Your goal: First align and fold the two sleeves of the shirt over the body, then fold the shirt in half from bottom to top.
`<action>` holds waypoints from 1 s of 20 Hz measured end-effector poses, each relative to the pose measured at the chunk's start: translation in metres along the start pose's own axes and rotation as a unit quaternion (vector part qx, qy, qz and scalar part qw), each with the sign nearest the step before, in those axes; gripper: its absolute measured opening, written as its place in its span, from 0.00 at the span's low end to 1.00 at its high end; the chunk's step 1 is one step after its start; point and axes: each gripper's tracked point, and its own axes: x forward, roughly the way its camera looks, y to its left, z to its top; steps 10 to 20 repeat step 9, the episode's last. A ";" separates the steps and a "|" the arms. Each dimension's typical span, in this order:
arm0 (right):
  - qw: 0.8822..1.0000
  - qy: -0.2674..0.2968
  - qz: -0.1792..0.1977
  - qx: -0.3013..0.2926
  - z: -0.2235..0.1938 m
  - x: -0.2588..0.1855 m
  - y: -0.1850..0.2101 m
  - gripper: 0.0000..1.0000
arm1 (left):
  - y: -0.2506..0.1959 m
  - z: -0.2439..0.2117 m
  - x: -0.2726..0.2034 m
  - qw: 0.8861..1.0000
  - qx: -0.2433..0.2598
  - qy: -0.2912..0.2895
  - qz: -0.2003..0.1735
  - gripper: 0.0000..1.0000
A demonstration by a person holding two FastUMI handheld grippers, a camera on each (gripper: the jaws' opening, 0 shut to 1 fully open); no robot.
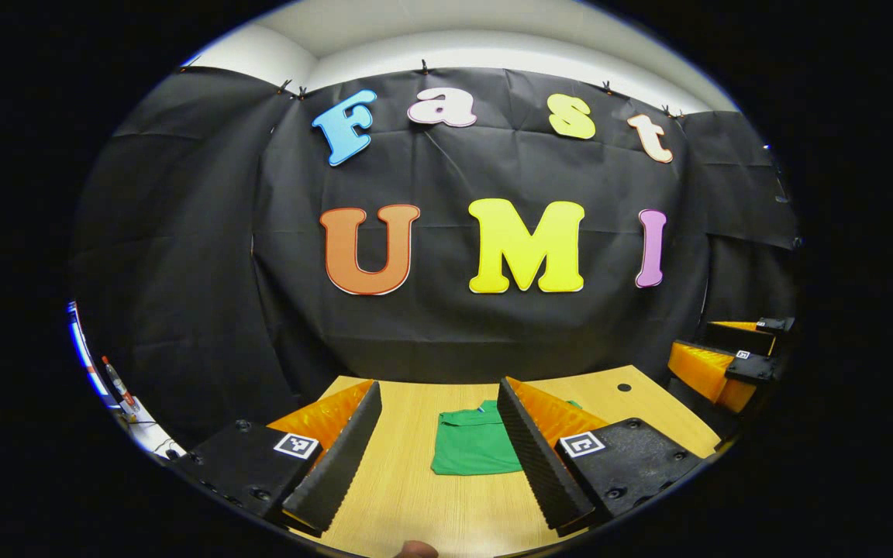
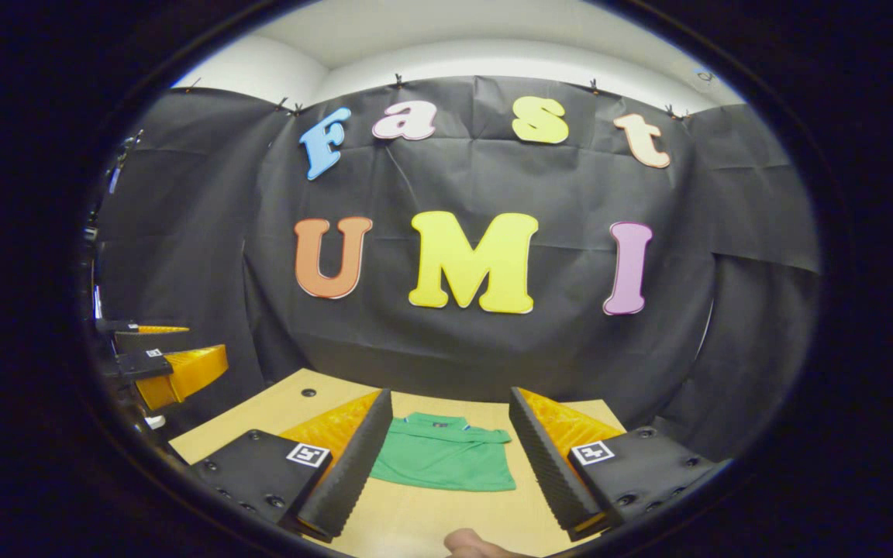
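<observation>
shirt: one green polo shirt (image 2: 446,463), already folded into a compact rectangle, lying flat on the wooden table (image 2: 260,422). In the right gripper view you can see the collar along its far edge, toward the table's back edge, with a fold line running across just below it. Looks pretty neat, edges fairly square.

shirt position: roughly mid-table, closer to the back edge than the front one. In the left gripper view the shirt (image 1: 471,443) sits just left of that gripper's right-hand finger, which hides part of it.

left gripper: the left gripper (image 1: 439,453) has its jaws spread wide, nothing between them, held above the table and clear of the shirt. It also shows off at the left edge of the right gripper view (image 2: 171,364), well apart from the shirt.

right gripper: the right gripper (image 2: 450,465) is wide apart too, holding nothing, with the shirt framed in the gap between its two fingers but farther off, not touching. It also turns up at the right edge of the left gripper view (image 1: 725,364).

table: light wood, with a small dark round hole (image 1: 624,387) near a back corner.

containers: can't make out any.

count: one shirt, two grippers, one table.

other: a bit of a person's fingertip (image 2: 471,543) pokes in at the bottom of the right gripper view.
</observation>
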 end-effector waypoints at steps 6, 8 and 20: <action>1.000 0.002 0.002 -0.013 -0.002 -0.009 0.007 0.96 | 0.001 0.001 -0.003 1.000 -0.005 -0.007 -0.010 0.97; 1.000 0.009 -0.003 -0.012 -0.006 -0.009 0.006 0.97 | 0.001 0.001 -0.003 1.000 -0.006 -0.007 -0.014 0.97; 1.000 0.012 -0.006 -0.011 -0.008 -0.010 0.006 0.97 | 0.000 0.001 -0.002 1.000 -0.006 -0.007 -0.016 0.97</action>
